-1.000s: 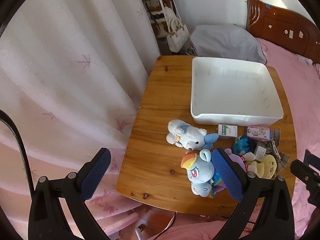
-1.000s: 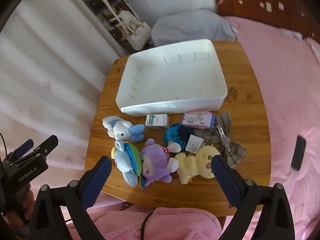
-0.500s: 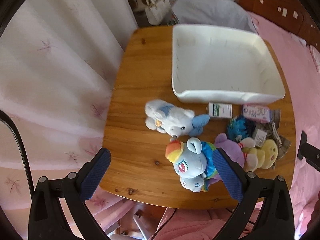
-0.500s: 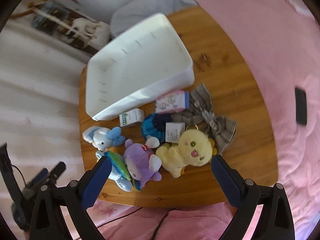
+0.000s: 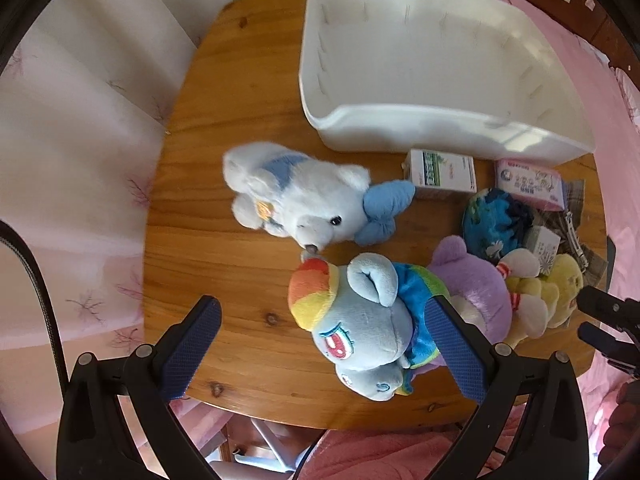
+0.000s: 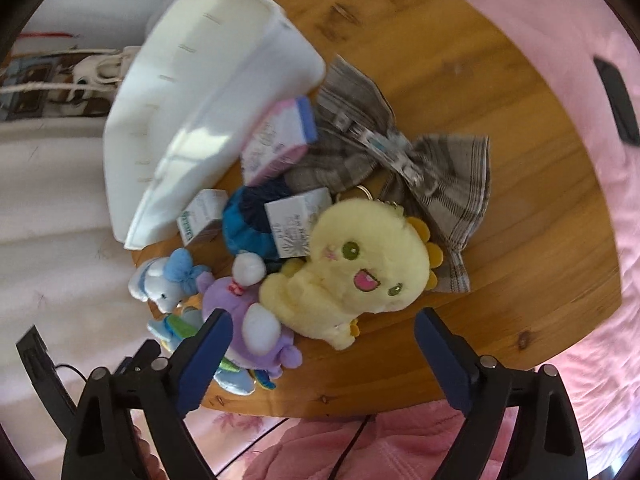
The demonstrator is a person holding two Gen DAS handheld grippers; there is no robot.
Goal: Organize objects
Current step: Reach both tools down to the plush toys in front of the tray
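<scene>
Plush toys are lying crowded on the near half of the round wooden bench [image 5: 224,128], in front of an empty white plastic tray [image 5: 432,80] that is sitting at the far side. The left hand-held gripper [image 5: 320,344] is hovering with its blue-padded fingers spread wide, above the blue plush pony with a rainbow mane [image 5: 360,328], touching nothing. Just beyond the pony, a white plush bear with a blue bow [image 5: 304,196] is lying on its side, its nose almost meeting the pony's mane. A purple plush doll [image 5: 476,292] is pressing against the pony's right side, and a yellow plush chick [image 6: 360,268] is leaning against the purple doll. The right hand-held gripper [image 6: 322,352] is likewise standing wide apart, hanging over the near edge of the yellow chick and holding nothing. Behind the chick, a grey plaid fabric bow [image 6: 420,164] is spreading across the wood. A small green-and-white carton [image 5: 444,170] and a pink-and-white carton [image 5: 528,180] are resting just beside the tray's front wall, with a dark blue round plush [image 5: 496,224] between them and the toys.
</scene>
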